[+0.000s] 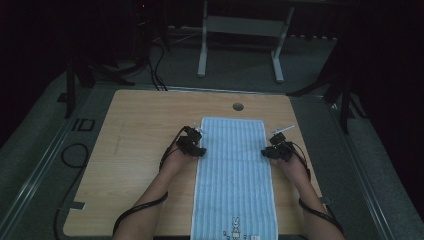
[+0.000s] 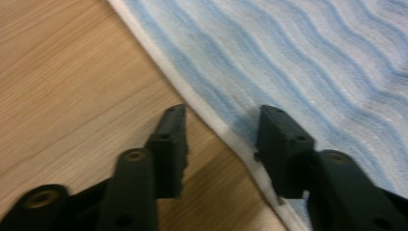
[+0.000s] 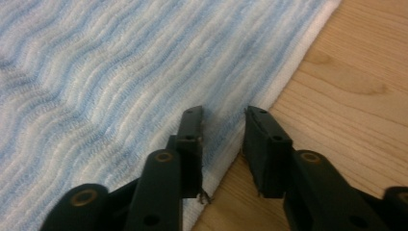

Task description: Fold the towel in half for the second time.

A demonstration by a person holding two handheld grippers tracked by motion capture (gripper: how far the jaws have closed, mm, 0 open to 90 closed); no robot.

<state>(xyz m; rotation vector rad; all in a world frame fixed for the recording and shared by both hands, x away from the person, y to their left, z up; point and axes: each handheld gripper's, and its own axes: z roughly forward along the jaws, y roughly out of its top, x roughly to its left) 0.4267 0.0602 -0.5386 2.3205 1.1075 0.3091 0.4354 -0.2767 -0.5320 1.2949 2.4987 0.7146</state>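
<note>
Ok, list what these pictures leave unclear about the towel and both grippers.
- Towel: near end cut off by the high view's bottom edge; small print there too tiny to read.
- Left gripper: whether its jaws pinch the towel's hem, hidden behind them.
- Right gripper: same doubt, its view blurred at the hem.

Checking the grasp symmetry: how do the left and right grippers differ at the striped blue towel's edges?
The left gripper straddles the striped blue towel's left hem with a wider gap; the right gripper straddles its right hem with jaws closer together. Both sit midway along the towel on the wooden table, neither visibly pinching yet.
</note>
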